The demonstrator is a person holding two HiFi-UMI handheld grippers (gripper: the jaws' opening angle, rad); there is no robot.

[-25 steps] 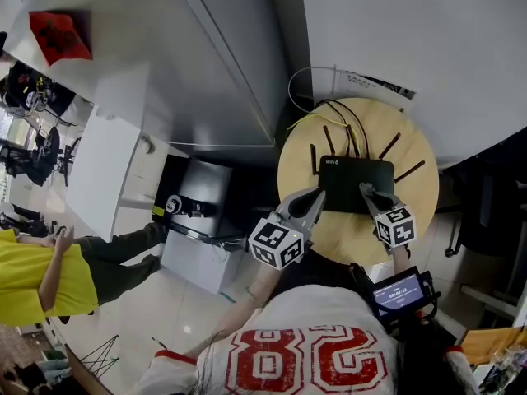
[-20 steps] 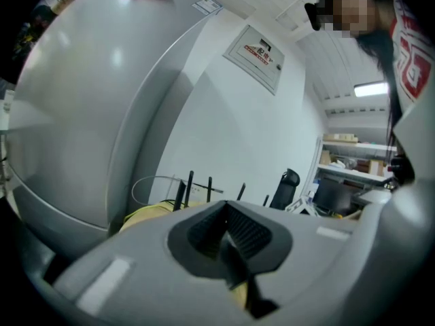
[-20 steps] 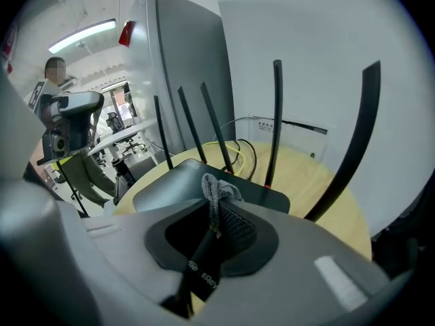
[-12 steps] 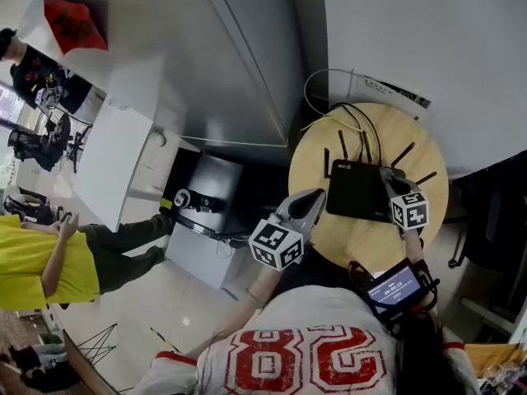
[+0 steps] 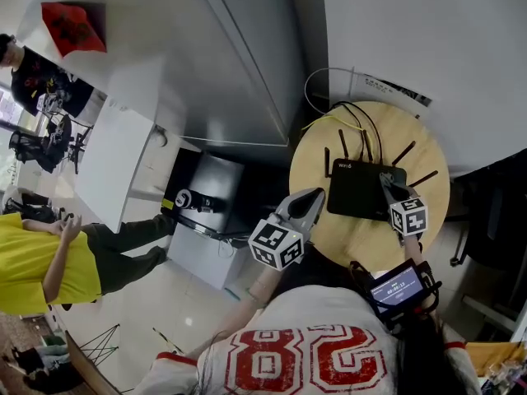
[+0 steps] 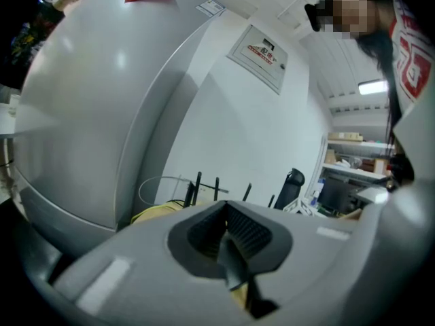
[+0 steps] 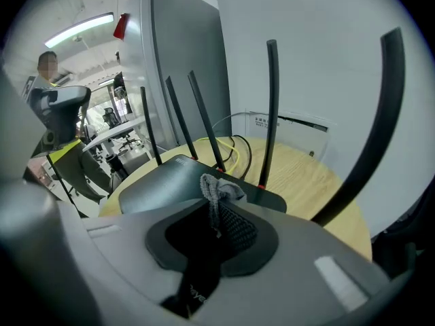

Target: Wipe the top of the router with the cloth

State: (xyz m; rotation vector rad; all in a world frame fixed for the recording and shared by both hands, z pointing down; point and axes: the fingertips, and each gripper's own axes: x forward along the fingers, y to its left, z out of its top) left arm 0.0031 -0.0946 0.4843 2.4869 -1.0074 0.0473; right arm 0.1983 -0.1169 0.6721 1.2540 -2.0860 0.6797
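Two tools are seen. The right tool (image 5: 386, 181) is clenched on a grey cloth (image 7: 219, 189), which is held at the right end of the black router (image 5: 360, 189), over its top. The left tool (image 5: 313, 199) is closed on nothing, just beside the router's left edge. The router is borne by a round wooden counter (image 5: 329, 241) near a white wall (image 5: 428, 31). A person in yellow (image 5: 37, 270) is seen well apart.

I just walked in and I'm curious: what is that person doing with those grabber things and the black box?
A person holds a gripper in each hand. The right gripper pinches a small grey cloth and holds it down at the top of the black router, near its right end. The router sits on a round wooden table. The left gripper is shut on nothing and hangs by the table's left edge.
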